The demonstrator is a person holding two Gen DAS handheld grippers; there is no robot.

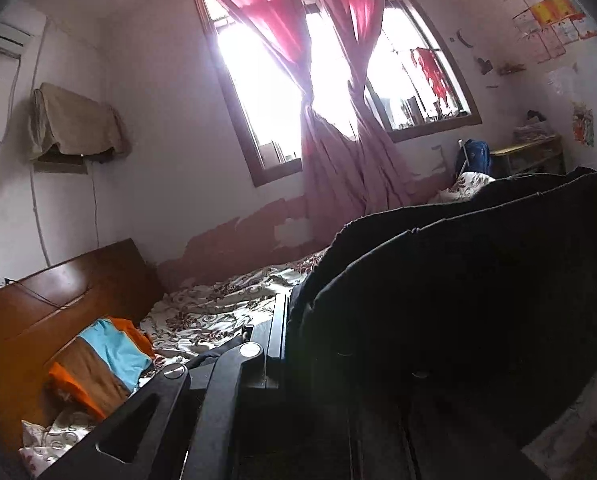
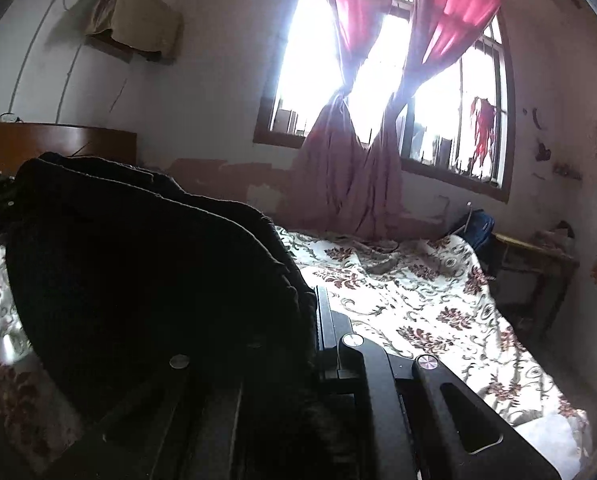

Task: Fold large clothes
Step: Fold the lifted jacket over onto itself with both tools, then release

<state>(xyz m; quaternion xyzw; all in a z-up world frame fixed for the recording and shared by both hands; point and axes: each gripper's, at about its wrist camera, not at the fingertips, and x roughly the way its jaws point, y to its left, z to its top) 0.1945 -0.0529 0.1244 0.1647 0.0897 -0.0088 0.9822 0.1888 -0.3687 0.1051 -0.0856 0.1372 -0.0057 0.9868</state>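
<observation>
A large black garment (image 1: 458,300) fills the lower right of the left view and the lower left of the right view (image 2: 138,272), held up above a bed (image 2: 418,300) with a floral sheet. The left hand-held gripper (image 1: 294,344) is clamped on the garment's edge, its fingers closed on the cloth. The right hand-held gripper (image 2: 314,328) likewise grips the opposite edge. The dark cloth blocks much of each view. Behind, pink curtains (image 1: 330,120) are knotted at a bright window (image 1: 258,80). A wooden headboard (image 1: 50,300) sits lower left, with folded orange, blue and brown clothes (image 1: 106,364) beside it. Wall posters (image 1: 554,20) at upper right are too small to read.
</observation>
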